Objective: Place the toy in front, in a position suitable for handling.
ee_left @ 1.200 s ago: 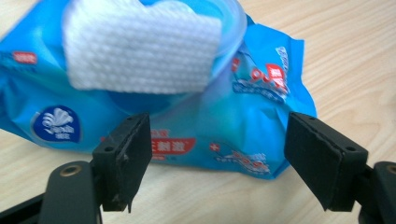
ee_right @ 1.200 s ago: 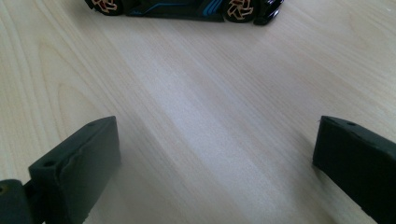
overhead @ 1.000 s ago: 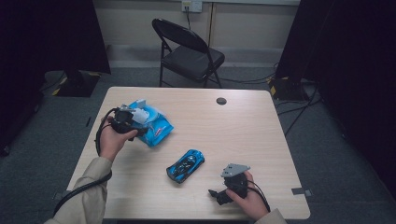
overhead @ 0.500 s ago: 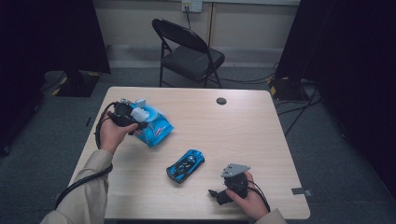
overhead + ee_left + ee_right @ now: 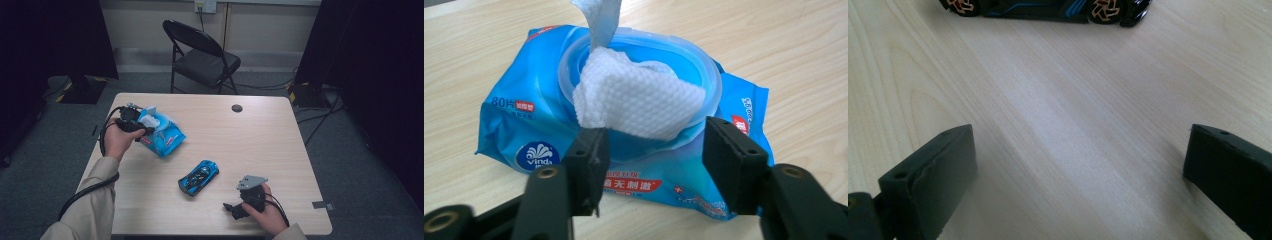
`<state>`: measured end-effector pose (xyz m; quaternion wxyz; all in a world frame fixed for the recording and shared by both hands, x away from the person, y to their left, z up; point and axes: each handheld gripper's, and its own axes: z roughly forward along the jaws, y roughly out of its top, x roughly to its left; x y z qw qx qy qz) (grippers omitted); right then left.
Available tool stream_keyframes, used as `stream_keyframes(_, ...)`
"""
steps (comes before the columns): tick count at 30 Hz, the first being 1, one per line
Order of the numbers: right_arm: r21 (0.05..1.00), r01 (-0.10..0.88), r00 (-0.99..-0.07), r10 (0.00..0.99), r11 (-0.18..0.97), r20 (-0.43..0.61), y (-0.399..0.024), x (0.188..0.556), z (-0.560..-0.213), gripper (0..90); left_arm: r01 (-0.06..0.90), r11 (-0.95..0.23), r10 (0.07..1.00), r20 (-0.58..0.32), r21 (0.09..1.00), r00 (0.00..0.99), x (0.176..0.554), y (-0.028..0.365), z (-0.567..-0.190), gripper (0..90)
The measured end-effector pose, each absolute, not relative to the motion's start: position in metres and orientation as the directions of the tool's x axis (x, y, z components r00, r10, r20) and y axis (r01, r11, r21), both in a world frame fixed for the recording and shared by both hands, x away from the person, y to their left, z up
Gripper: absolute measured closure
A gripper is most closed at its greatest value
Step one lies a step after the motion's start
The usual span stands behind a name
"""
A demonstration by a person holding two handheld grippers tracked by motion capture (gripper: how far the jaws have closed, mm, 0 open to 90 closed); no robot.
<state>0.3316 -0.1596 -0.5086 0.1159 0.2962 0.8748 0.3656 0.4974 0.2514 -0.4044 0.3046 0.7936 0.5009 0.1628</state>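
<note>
A blue pack of wet wipes point(image 5: 165, 137) lies at the table's left, its round lid open. A white wipe point(image 5: 639, 100) sticks up out of the opening and droops toward me. My left gripper point(image 5: 661, 160) reaches in at the pack from the left point(image 5: 142, 129). Its jaws have just been closing, and the wipe's lower edge hangs between the pads point(image 5: 734, 165), which stand apart from it. A blue toy car point(image 5: 198, 177) sits mid-table. My right gripper point(image 5: 232, 210) rests near the front edge, open over bare wood point(image 5: 1078, 165), with the car point(image 5: 1048, 7) ahead of it.
The light wooden table point(image 5: 265, 145) has a small dark round disc point(image 5: 237, 108) near its far edge. A black folding chair point(image 5: 202, 55) stands behind the table. Cables run across the grey floor at the right.
My left hand has shifted a little toward the far side, closer over the wipes pack. The right hand and the toy car have stayed put.
</note>
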Motion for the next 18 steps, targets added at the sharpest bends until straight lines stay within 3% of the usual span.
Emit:
stream_keyframes(4,0.708,0.435,-0.797,0.604,0.556,0.015,-0.1596,0.3315,-0.5086,0.2,0.713,-0.32,0.898,-0.041,0.625,0.439,0.4981,0.2517,-0.4036,52.3)
stream_keyframes(18,0.709,0.432,-0.799,0.601,0.558,0.014,-0.1598,0.3318,-0.5087,0.0,0.713,-0.282,0.896,-0.089,0.641,0.434,0.5035,0.2489,-0.4023,57.8)
